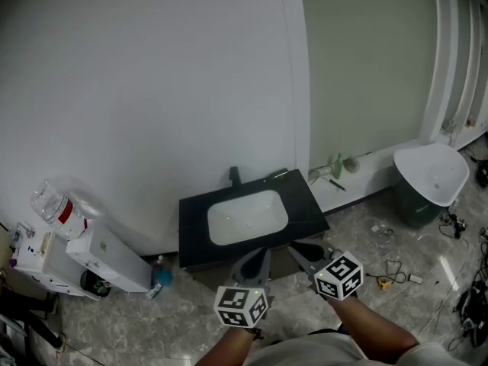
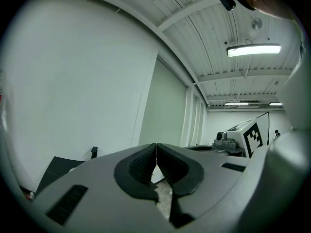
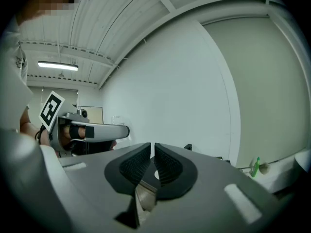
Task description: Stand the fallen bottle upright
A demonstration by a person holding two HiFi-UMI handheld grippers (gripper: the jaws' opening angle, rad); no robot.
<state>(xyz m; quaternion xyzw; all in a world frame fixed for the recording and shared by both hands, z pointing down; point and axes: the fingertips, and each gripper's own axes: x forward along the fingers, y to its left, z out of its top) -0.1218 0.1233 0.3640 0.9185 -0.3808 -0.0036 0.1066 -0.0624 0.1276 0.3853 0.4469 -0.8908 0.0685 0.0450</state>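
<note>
A small green bottle stands upright on a white ledge to the right of the black vanity; the right gripper view shows this bottle too. A pale, roundish thing lies beside it, too small to identify. My left gripper and right gripper hover side by side in front of the vanity's near edge, far from the ledge. The left gripper has its pads touching, with nothing held. A narrow gap shows between the pads of the right gripper, and that gap is empty.
A black vanity holds a white basin and a dark tap against the white wall. A water dispenser with a tipped bottle stands at the left. A white bin and cables are on the right floor.
</note>
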